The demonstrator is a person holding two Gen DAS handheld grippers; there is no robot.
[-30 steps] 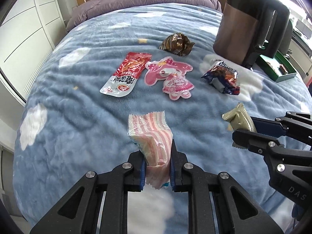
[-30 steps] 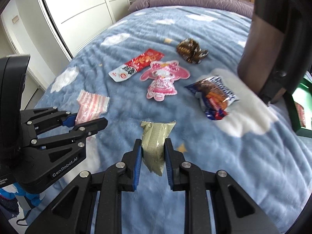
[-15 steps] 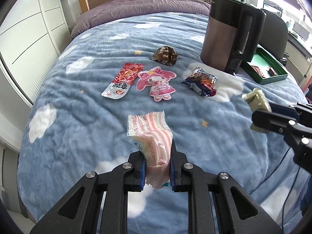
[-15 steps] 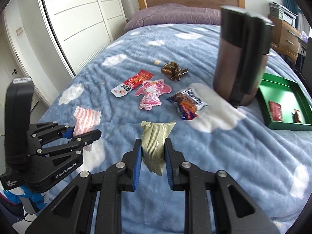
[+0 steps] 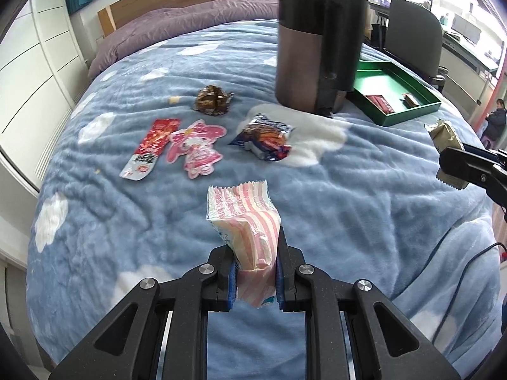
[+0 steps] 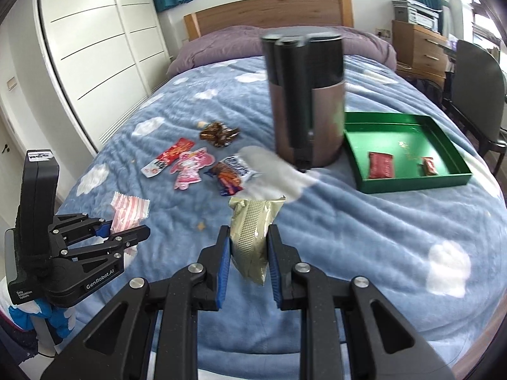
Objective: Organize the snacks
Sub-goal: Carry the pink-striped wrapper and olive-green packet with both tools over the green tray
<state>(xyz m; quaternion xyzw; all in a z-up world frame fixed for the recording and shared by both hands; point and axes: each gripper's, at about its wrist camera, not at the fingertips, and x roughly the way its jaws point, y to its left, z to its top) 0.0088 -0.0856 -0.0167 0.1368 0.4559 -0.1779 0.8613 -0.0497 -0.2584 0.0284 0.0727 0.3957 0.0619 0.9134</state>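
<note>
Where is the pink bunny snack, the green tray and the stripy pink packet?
Pink bunny snack (image 5: pixel 196 150), left wrist view: middle of the flat packet.
Green tray (image 6: pixel 408 186), right wrist view: its front wall.
Stripy pink packet (image 5: pixel 250 221), left wrist view: its striped body above the gripping pads.

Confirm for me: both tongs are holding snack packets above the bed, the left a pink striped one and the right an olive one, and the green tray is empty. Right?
Not quite: the green tray is not empty. The right wrist view shows a red packet and a smaller wrapped snack in it. The rest holds: the left tongs grip the pink striped packet, the right tongs the olive packet.
</note>
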